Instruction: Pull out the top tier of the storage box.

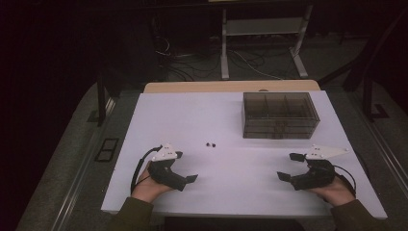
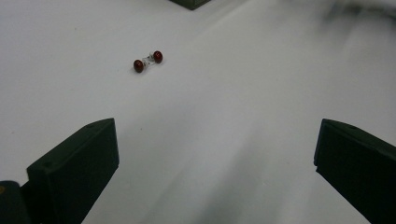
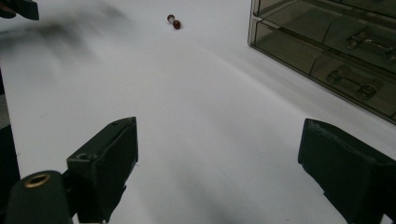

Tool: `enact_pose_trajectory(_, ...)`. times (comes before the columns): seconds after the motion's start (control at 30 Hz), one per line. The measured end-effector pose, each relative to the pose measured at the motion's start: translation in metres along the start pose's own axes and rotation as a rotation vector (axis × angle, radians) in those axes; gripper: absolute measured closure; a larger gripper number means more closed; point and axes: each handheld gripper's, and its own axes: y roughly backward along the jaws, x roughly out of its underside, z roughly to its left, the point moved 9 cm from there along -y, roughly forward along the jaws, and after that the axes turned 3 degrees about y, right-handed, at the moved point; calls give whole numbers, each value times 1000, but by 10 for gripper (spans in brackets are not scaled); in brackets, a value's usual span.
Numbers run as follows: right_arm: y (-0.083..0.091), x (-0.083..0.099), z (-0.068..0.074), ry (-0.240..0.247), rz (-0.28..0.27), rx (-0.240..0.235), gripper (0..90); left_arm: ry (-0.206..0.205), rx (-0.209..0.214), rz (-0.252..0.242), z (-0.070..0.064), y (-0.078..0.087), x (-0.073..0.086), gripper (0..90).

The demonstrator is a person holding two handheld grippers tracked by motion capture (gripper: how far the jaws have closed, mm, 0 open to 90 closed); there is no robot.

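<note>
Beads (image 1: 210, 144) lie mid-bench, long axis along its width, nearer the open left gripper (image 1: 185, 167); right gripper (image 1: 290, 166) open too.

Counter (image 1: 159, 120): plain white. Beads (image 2: 148, 61): two, dark red, joined by a clear piece. Drawer box (image 1: 280, 115): smoky translucent grey. Gripper fingers (image 2: 79, 168): black.

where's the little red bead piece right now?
The red bead piece lies on the white table near the middle in the high view, apart from both grippers, left of and in front of the smoky drawer box, nearer the left gripper.
</note>
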Motion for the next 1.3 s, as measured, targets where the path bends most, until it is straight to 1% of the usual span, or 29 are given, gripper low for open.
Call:
enact_pose_trajectory(0.2,0,-1,0,-3,-3,-5,116,2,2,-3,1,1,1,0)
enact_pose_trajectory(0.3,2,-4,-1,-7,-15,-4,116,19,1,-13,1,2,0,0)
enact_pose_trajectory(0.37,2,-5,-2,-12,-16,1,116,17,-5,-16,1,2,0,0)
enact_pose_trajectory(0.4,2,-5,-2,-11,-13,3,116,10,-3,-13,1,2,0,0)
enact_pose_trajectory(0.47,2,-6,-2,-5,-12,3,116,9,-3,-11,0,2,1,0)
enact_pose_trajectory(0.5,2,-8,-3,-2,-13,13,116,14,-5,-16,0,3,1,0)
enact_pose_trajectory(0.53,2,-9,-3,0,-14,14,116,5,-3,-17,-1,3,0,0)
enact_pose_trajectory(0.6,2,-11,-4,-1,-20,19,116,3,-2,-19,-1,3,0,0)
enact_pose_trajectory(0.67,3,-12,-6,-3,-26,21,116,10,0,-20,0,2,0,0)
enact_pose_trajectory(0.83,0,-13,-9,-9,-28,19,116,8,0,-16,0,1,1,0)
enact_pose_trajectory(1.0,-1,-15,-10,-11,-28,23,116,10,0,-21,0,1,0,0)
enact_pose_trajectory(1.07,-1,-17,-11,-11,-30,26,116,18,0,-31,0,1,-1,0)
enact_pose_trajectory(1.3,-4,-24,-12,-2,-32,28,116,25,19,-45,-2,1,-4,0)
